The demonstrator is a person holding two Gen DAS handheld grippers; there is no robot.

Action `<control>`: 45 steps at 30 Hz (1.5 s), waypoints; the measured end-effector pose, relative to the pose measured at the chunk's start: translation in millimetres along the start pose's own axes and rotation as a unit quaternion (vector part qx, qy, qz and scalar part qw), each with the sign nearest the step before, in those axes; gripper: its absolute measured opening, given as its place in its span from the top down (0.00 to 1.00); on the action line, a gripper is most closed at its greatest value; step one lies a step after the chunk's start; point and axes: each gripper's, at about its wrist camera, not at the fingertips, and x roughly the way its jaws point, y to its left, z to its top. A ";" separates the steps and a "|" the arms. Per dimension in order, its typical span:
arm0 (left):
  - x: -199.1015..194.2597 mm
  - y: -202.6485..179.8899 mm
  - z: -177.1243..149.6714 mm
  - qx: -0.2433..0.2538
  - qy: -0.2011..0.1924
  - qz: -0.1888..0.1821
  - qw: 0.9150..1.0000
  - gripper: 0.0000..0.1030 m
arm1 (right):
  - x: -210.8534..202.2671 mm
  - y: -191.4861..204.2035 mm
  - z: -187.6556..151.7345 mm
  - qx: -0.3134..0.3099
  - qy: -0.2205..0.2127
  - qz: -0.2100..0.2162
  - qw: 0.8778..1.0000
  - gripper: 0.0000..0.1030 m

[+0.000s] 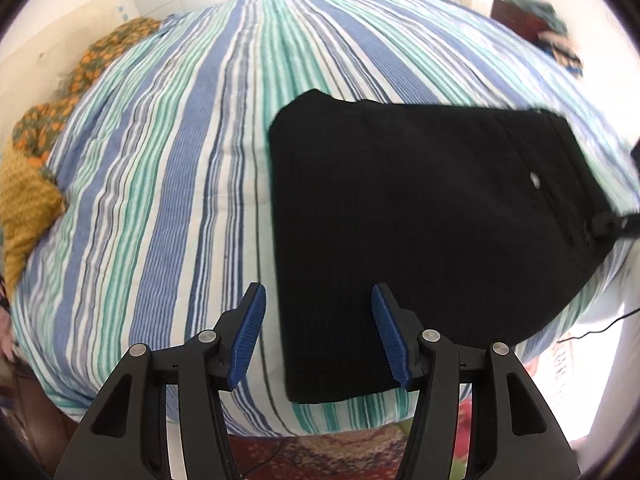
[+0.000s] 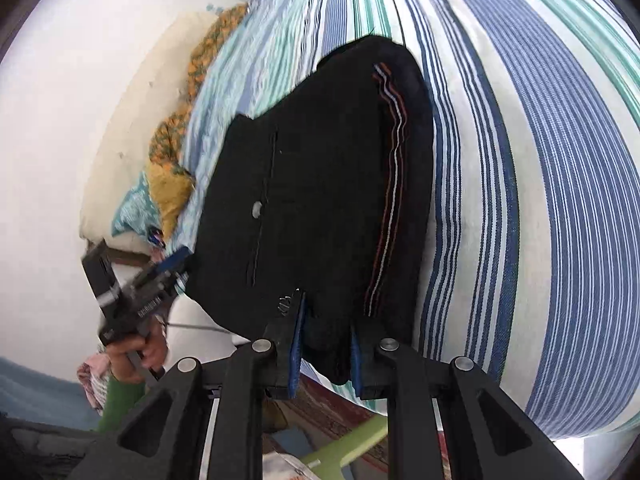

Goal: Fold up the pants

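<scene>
Black pants (image 1: pixel 420 220) lie folded into a flat block on the striped bed (image 1: pixel 160 180), with a white button (image 1: pixel 534 179) near their right side. My left gripper (image 1: pixel 318 296) hovers open over the near left edge of the block, and its blue pads (image 1: pixel 250 328) touch nothing. In the right wrist view the pants (image 2: pixel 320 180) show an orange and white side stripe (image 2: pixel 394 184). My right gripper (image 2: pixel 326 332) is shut on their near edge, with the black cloth pinched between the pads. The left gripper (image 2: pixel 160 276) shows at the left, held by a hand (image 2: pixel 136 354).
Yellow and orange patterned pillows (image 1: pixel 28 200) line the left side of the bed (image 2: pixel 520 160). A heap of clothes (image 1: pixel 548 28) sits at the far right. A patterned rug (image 1: pixel 340 452) lies below the bed's near edge, and a cable (image 1: pixel 592 328) runs along the floor at the right.
</scene>
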 end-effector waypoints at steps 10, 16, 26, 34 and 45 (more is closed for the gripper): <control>5.8 -10.4 -5.6 -0.003 0.003 0.025 1.000 0.44 | -72.6 80.2 21.2 -0.129 -0.108 -0.097 0.981 0.55; 5.8 -10.7 -11.5 -0.009 0.001 0.026 1.000 0.39 | -29.4 115.3 7.4 -0.223 -0.102 -0.091 0.965 0.20; -22.8 -2.1 4.3 -0.041 -0.025 -0.016 0.999 0.36 | -34.4 87.2 -4.2 -0.160 -0.116 -0.157 0.968 0.22; -5.2 -37.4 19.3 -0.007 -0.015 -0.016 1.000 0.30 | -37.4 172.8 32.4 -0.270 -0.171 -0.117 0.940 0.16; -17.0 -43.3 -0.1 -0.011 -0.012 -0.019 1.000 0.26 | -16.5 99.7 6.3 -0.146 -0.149 -0.170 0.963 0.21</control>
